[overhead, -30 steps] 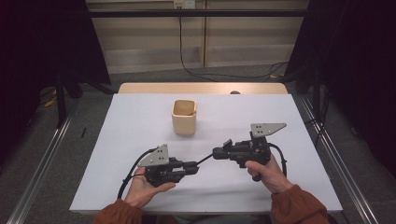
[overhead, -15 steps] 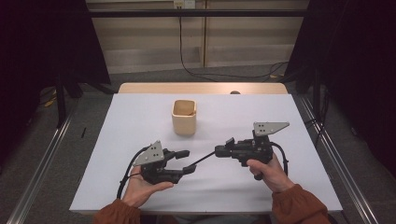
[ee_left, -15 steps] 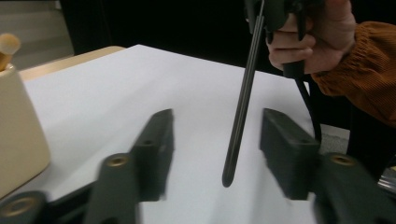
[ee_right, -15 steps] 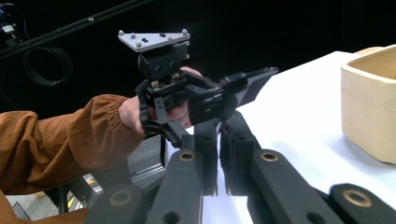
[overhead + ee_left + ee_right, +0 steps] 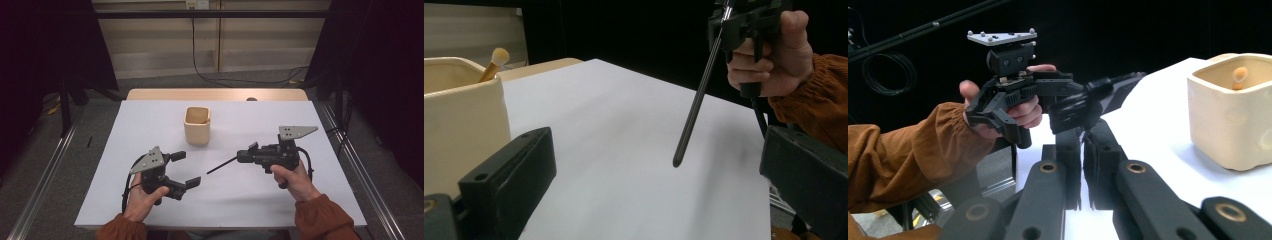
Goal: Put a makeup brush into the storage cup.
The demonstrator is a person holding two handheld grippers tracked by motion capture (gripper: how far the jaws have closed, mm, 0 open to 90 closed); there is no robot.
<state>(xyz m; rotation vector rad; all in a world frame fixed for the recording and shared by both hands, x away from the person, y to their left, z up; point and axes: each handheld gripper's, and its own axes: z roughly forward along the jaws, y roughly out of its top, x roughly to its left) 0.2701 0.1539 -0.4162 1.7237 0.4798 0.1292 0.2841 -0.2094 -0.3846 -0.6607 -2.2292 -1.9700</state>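
My right gripper (image 5: 243, 156) is shut on a thin black stick (image 5: 222, 165), which slants down to the left with its tip just above the white table (image 5: 150, 125). My left gripper (image 5: 187, 169) is open; its jaws have just been opening. Nothing is between them, and the stick's tip (image 5: 676, 161) hangs free just ahead of them. A cream square cup (image 5: 197, 125) stands upright behind both grippers and holds a brush with a pale tip (image 5: 498, 56). In the right gripper view my right gripper (image 5: 1082, 165) has its jaws pressed together, facing the left gripper (image 5: 1098, 97).
The white table ends in a wooden strip (image 5: 215, 94) at the back. Metal rails (image 5: 350, 150) run along the floor on both sides. Dark curtains surround the area, and cables (image 5: 210, 75) lie on the floor beyond the table.
The left gripper's jaws have opened and let go of the stick's end. It has drawn back slightly toward the left. The right gripper still holds the stick.
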